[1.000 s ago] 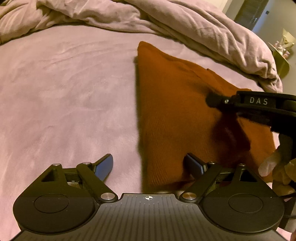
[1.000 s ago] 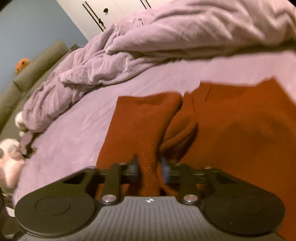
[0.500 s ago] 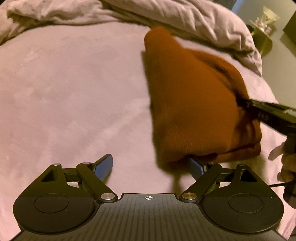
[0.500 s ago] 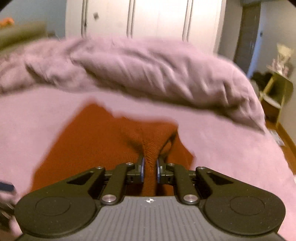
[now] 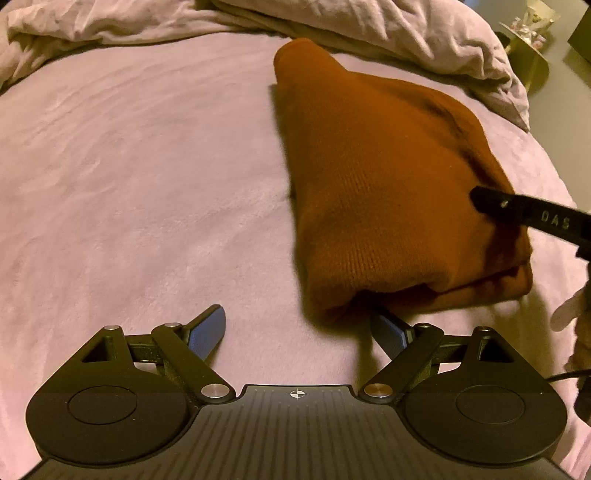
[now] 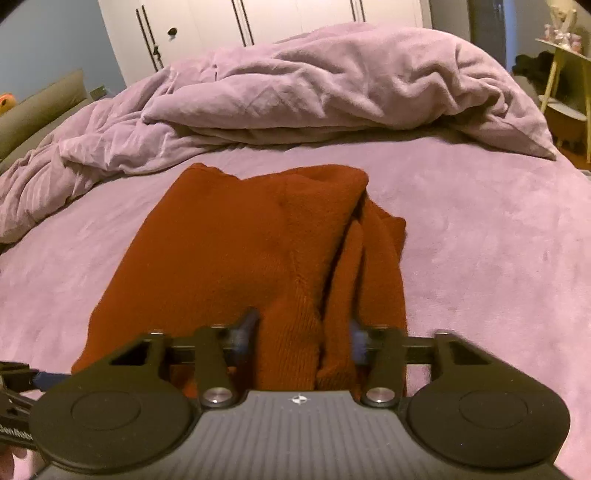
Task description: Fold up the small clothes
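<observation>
1. The left claw [image 5: 297,328] hangs spread wide over the bed [image 5: 129,177], nothing between its blue pads; its right pad sits just beside the near corner of the folded rust-orange knit sweater [image 5: 380,192].
2. The right claw [image 6: 303,338] is loosening, jaws opening, with a bunched fold of the sweater [image 6: 229,258] between the pads.
3. White letters "DAS" show on the right claw's arm in the left wrist view.
4. Beyond the sweater lies a rumpled lilac duvet [image 6: 332,81].
5. Behind it stands a white wardrobe [image 6: 258,18].
</observation>
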`<state>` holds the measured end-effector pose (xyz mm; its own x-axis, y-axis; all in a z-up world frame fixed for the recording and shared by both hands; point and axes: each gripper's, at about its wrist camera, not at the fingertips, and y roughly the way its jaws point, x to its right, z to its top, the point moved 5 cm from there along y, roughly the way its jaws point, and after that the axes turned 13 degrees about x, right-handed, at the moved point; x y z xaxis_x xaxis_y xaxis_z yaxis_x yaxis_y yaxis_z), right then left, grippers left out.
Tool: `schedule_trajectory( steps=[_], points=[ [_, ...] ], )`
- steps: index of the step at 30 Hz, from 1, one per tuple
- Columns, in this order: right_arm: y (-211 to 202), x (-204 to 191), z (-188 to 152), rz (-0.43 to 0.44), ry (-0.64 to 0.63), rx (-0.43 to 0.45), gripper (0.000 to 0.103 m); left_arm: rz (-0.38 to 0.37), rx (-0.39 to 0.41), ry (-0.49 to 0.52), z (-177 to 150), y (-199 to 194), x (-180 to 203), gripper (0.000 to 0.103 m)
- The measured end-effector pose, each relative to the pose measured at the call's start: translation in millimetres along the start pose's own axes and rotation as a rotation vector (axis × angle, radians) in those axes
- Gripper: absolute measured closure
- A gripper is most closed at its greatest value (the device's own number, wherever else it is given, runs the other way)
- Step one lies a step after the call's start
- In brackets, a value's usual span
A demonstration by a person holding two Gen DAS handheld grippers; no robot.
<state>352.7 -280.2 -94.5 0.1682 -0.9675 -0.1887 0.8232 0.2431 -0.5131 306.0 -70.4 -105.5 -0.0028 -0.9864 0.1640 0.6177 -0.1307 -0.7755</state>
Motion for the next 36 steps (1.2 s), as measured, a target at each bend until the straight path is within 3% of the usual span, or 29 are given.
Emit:
schedule_trajectory(
  steps=[3,6,10,11,12,14,16,19,24,28,30,34,36],
  points=[
    [-8.9,-9.3,6.0,-0.047,-0.059,0.022,0.088,0.016,0.000,-0.016,1.9,0.3,-2.0,0.013],
    [-17.4,-9.8,14.9,-0.088,-0.091,0.062,0.090,0.048,0.003,-0.034,2.6,-0.9,-10.5,0.013],
    [-14.6,13.3,3.9,-0.142,-0.058,0.030,0.088,0.044,0.000,-0.045,1.2,-6.2,-17.5,0.012],
    [-15.9,14.2,3.7,-0.145,-0.070,0.027,0.078,0.043,0.007,-0.040,1.1,-8.9,-18.9,0.012],
    [-18.7,13.9,6.3,-0.175,-0.094,0.027,0.060,0.046,0.012,-0.043,1.3,-11.0,-20.8,0.012],
    [-26.5,9.8,14.4,-0.217,-0.126,0.051,0.053,0.052,0.021,-0.072,1.7,-14.7,-25.3,0.012],
    [-34.1,-5.8,22.5,-0.200,-0.182,0.104,0.053,0.052,0.023,-0.111,0.7,-17.9,-29.2,0.012],
    [-41.1,-41.5,25.6,-0.076,-0.238,0.171,0.053,0.051,0.026,-0.127,-1.8,-22.6,-32.1,0.012],
    [-16.6,-86.6,3.2,0.003,-0.338,0.117,0.053,0.075,0.042,-0.101,-3.3,-30.8,-39.3,0.010],
    [7.7,-73.4,-32.2,-0.010,-0.323,0.006,0.051,0.092,0.049,-0.094,-3.8,-32.9,-47.5,0.009],
    [4.4,-64.1,-38.0,0.010,-0.293,0.029,0.048,0.087,0.048,-0.112,-4.7,-33.0,-50.3,0.009],
    [-1.7,-64.8,-24.8,0.027,-0.277,-0.044,0.046,0.071,0.054,-0.129,-6.7,-33.3,-50.0,0.009],
    [-5.3,-61.4,-9.2,0.020,-0.248,-0.004,0.042,0.072,0.063,-0.135,-3.9,-31.7,-48.5,0.009]
  ],
)
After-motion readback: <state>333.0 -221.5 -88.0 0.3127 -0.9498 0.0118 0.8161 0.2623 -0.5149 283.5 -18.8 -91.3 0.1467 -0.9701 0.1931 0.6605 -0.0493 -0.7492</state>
